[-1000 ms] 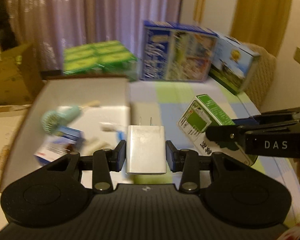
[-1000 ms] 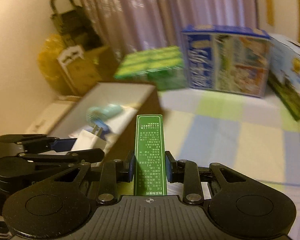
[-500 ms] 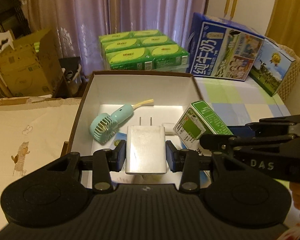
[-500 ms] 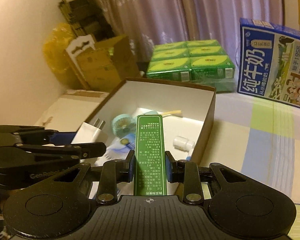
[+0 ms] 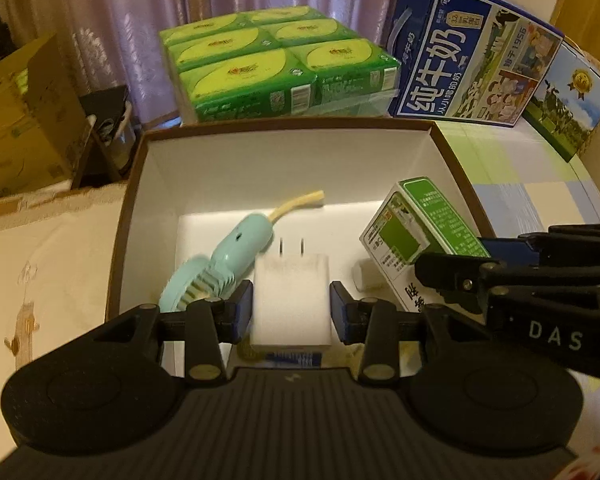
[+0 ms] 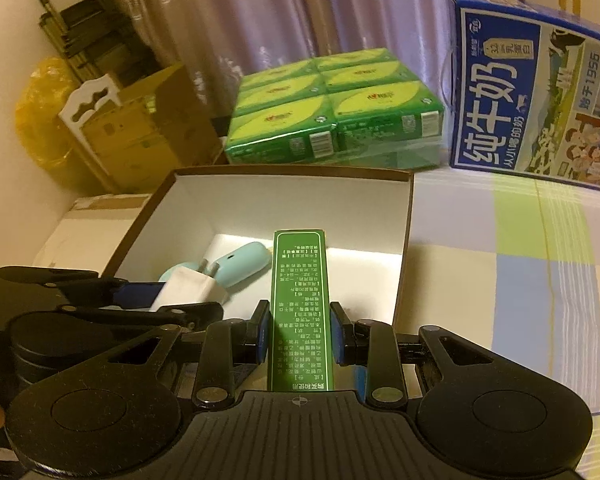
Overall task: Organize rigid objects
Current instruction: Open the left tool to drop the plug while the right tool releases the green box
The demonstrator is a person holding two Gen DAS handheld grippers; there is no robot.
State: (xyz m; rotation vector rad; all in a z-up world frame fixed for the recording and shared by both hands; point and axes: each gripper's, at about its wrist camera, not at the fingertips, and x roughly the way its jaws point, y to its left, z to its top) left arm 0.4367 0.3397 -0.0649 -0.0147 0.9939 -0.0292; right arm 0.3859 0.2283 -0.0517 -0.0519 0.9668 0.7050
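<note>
At the bottom centre of my left wrist view, my left tool (image 5: 291,307) is clamped on a white charger plug (image 5: 291,300), both pads pressed to its flat sides. Its two prongs point away from me, toward the far wall of the open box (image 5: 284,152), so its long axis runs straight up the frame. It hangs over the box's white floor, just right of a mint handheld fan (image 5: 224,264) that lies slanted, head toward lower left, with a cream strap trailing to the upper right.

At the bottom centre of my right wrist view, my right tool (image 6: 300,332) grips a green carton (image 6: 302,312) by its narrow sides. The carton's long axis also points away from me, its far end reaching over the box (image 6: 292,178). The face turned up carries white Chinese print, upside down to me and too fine to read. In the left view the carton (image 5: 416,236) shows at centre right, tilted, its white end label bearing a green panel.

My other tool (image 5: 540,280), seen at right there, is lettered "DAS".

In the upper right of both views a blue milk case (image 6: 532,96) reads "纯牛奶" and "1956". Beside it, upper centre, sits a wrapped green six-pack (image 6: 332,108) with yellow ovals; its lettering is too small to read.
</note>
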